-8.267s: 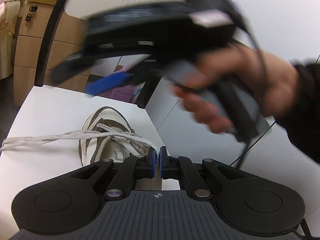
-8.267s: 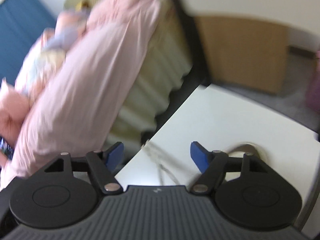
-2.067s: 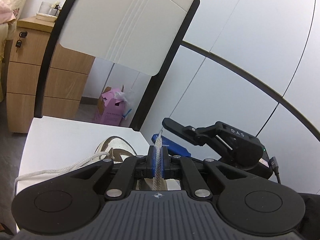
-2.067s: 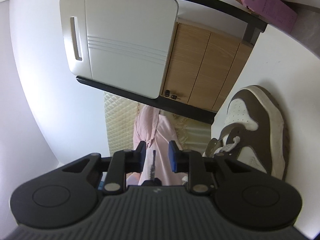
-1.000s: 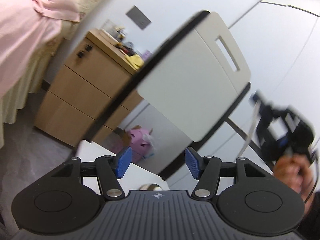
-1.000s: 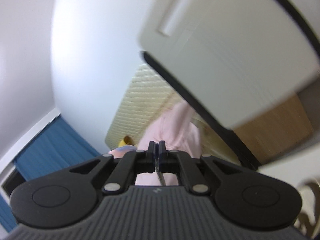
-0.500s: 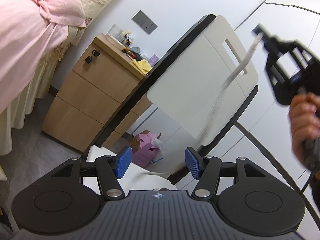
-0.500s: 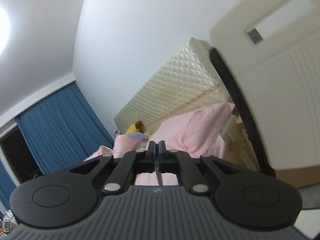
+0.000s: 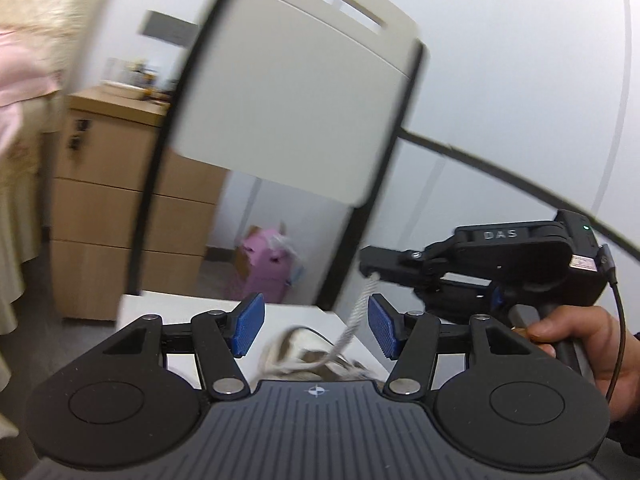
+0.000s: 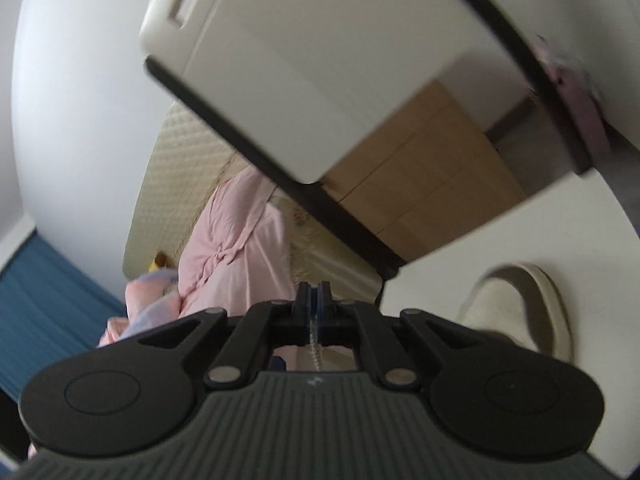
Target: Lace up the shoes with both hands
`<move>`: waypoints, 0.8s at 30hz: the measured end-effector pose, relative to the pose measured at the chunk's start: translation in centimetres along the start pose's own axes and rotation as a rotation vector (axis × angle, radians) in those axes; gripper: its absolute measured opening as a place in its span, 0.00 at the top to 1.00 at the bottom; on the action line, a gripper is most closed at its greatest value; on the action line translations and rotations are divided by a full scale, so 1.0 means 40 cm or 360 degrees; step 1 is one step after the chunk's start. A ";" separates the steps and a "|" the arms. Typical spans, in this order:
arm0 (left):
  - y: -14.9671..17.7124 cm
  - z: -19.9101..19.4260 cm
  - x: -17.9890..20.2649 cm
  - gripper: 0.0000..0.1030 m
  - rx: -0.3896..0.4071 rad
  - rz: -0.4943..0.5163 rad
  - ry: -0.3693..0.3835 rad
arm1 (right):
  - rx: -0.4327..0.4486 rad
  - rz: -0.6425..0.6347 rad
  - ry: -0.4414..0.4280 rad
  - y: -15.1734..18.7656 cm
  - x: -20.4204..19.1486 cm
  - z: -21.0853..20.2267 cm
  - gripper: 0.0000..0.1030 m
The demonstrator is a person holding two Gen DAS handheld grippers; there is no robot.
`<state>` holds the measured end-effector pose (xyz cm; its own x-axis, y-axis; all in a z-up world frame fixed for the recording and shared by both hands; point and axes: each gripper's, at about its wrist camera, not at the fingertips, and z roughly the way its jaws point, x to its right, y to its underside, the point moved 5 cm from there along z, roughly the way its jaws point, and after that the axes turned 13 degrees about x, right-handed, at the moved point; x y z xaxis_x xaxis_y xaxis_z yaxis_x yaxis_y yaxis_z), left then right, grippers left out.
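Right gripper (image 9: 370,266) clamps the lace (image 9: 354,322) taut, slanting up-right from the shoe (image 9: 304,358) on the tabletop (image 9: 180,306), right between the left gripper (image 9: 316,328)'s closing blue fingers (image 9: 249,322), not yet touching, so left is nearer.

Left hand-held gripper (image 9: 316,330): blue pads apart, jaws closing, nothing pressed between them. Right hand-held gripper (image 9: 370,266): clamped tight on the shoelace (image 9: 354,318), pointing leftward in the left wrist view, its handle gripped by the right hand (image 9: 582,346).
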<state>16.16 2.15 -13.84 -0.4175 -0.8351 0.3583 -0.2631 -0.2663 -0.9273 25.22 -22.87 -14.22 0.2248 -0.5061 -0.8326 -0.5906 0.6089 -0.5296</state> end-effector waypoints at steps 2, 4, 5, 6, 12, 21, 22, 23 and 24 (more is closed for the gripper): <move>0.017 0.018 0.036 0.44 -0.0043 0.0036 0.0071 | 0.0036 0.0056 0.0003 0.004 0.021 -0.041 0.96; 0.030 0.032 0.067 0.46 -0.0066 0.0067 0.0127 | 0.0045 0.0102 -0.0006 0.011 0.028 -0.056 0.96; 0.036 0.037 0.080 0.49 -0.0071 0.0084 0.0145 | 0.0048 0.0123 -0.0012 0.014 0.030 -0.061 0.96; 0.041 0.042 0.093 0.52 -0.0075 0.0102 0.0163 | 0.0042 0.0128 -0.0020 0.018 0.030 -0.066 0.96; 0.071 0.066 0.125 0.65 -0.0095 0.0137 0.0218 | -0.0010 0.0122 -0.0061 0.042 0.020 -0.093 0.96; 0.085 0.083 0.132 0.82 -0.0115 0.0180 0.0223 | -0.0014 0.0205 -0.0096 0.034 0.027 -0.107 0.95; 0.086 0.084 0.132 0.89 -0.0119 0.0187 0.0225 | -0.0018 0.0206 -0.0098 0.035 0.027 -0.107 0.95; 0.086 0.085 0.132 0.92 -0.0122 0.0195 0.0227 | -0.0020 0.0205 -0.0097 0.036 0.027 -0.106 0.96; 0.087 0.086 0.132 0.96 -0.0128 0.0203 0.0229 | -0.0022 0.0204 -0.0096 0.037 0.028 -0.105 0.96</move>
<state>16.02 -4.85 -15.53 -0.5703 -0.7807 0.2554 -0.2660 -0.1187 -0.9566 21.33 -25.11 -15.27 0.1928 -0.3871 -0.9016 -0.6281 0.6572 -0.4165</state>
